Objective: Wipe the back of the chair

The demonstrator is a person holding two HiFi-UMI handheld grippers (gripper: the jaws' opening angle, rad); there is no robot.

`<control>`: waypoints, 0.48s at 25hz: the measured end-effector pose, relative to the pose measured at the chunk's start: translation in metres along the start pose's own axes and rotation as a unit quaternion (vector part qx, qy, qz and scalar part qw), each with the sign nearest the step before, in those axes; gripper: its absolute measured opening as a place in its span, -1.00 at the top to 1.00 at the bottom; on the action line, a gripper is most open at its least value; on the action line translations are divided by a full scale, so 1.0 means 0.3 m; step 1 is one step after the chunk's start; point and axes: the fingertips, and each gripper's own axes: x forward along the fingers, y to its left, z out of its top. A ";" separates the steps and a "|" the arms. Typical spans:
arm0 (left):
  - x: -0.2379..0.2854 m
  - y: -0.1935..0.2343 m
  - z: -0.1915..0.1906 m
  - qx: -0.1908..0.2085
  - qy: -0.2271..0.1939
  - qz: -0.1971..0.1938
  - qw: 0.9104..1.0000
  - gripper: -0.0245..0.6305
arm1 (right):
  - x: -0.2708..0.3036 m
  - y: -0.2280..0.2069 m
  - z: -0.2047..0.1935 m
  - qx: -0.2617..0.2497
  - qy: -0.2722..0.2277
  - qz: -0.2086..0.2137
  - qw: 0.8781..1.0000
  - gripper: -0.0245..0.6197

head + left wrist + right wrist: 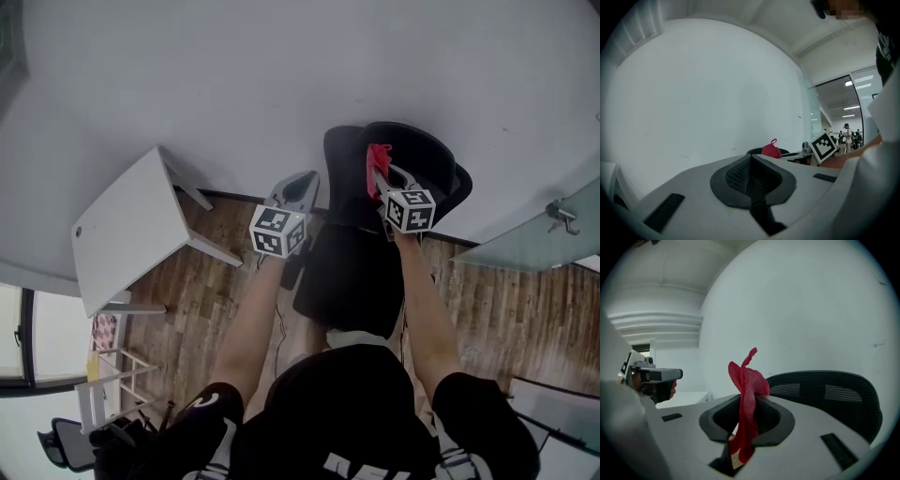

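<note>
Progress early, I judge: right gripper (pixel 746 420) jaws pinched on crumpled red cloth (pixel 749 383), near top of black mesh chair back (pixel 825 392), contact unclear. Left gripper (pixel 751 180) jaws closed together, empty, beside chair. Most of back left to wipe.

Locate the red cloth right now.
The red cloth is clamped in the right gripper, close to the top of the black mesh chair back. In the head view it sits right of centre, in front of the white wall.
</note>
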 end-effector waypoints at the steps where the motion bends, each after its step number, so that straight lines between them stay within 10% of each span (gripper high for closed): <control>1: 0.023 0.007 -0.009 -0.001 0.004 -0.001 1.000 0.85 | 0.028 -0.014 -0.004 0.002 0.002 0.002 1.000 0.66; 12: 0.173 0.063 -0.073 -0.020 0.027 0.010 0.999 0.85 | 0.220 -0.095 -0.058 -0.001 0.023 0.014 1.000 0.66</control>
